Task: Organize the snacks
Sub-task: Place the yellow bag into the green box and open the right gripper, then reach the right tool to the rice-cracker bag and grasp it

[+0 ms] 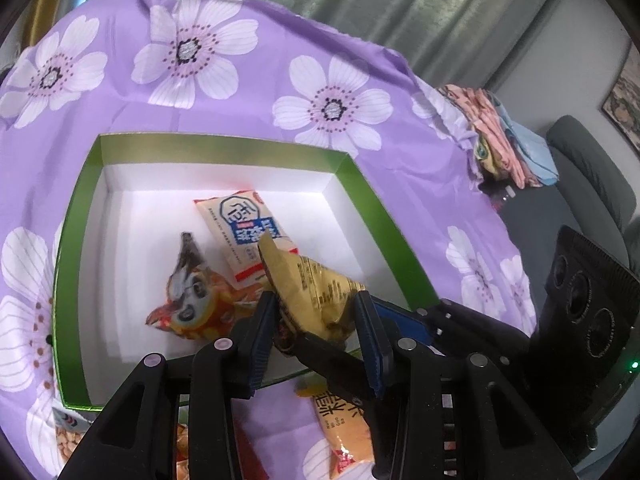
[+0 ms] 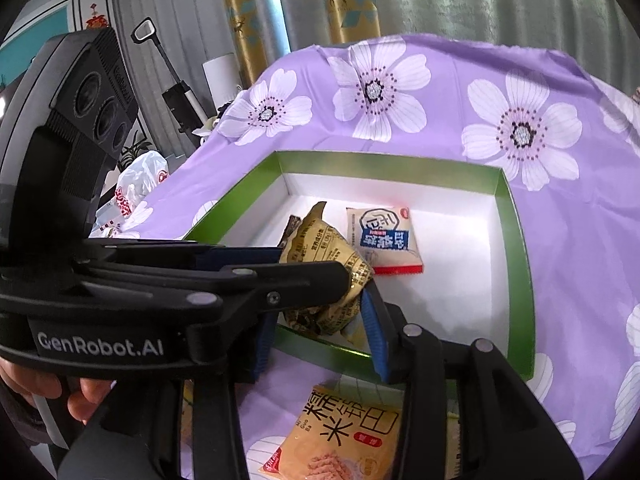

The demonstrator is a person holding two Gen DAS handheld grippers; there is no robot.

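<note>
A crumpled yellow-brown snack packet (image 1: 316,288) (image 2: 320,252) hangs over the near edge of an open green box (image 1: 224,144) (image 2: 384,164) with a white inside. My left gripper (image 1: 316,300) (image 2: 316,268) is shut on its middle. My right gripper (image 2: 318,312) (image 1: 340,324) crosses under the left one. Its jaws stand around the packet's lower end, which looks loose between them. A cream packet with a blue label (image 1: 248,232) (image 2: 384,240) and an orange cartoon packet (image 1: 192,300) lie in the box.
A purple flowered cloth (image 1: 280,80) covers the table. An orange rice-cracker packet (image 2: 340,436) (image 1: 344,432) and other snacks (image 1: 68,440) lie in front of the box. Folded clothes (image 1: 500,136) sit at the right edge, with a grey chair (image 1: 592,172) behind. A hand (image 2: 84,396) holds the left gripper.
</note>
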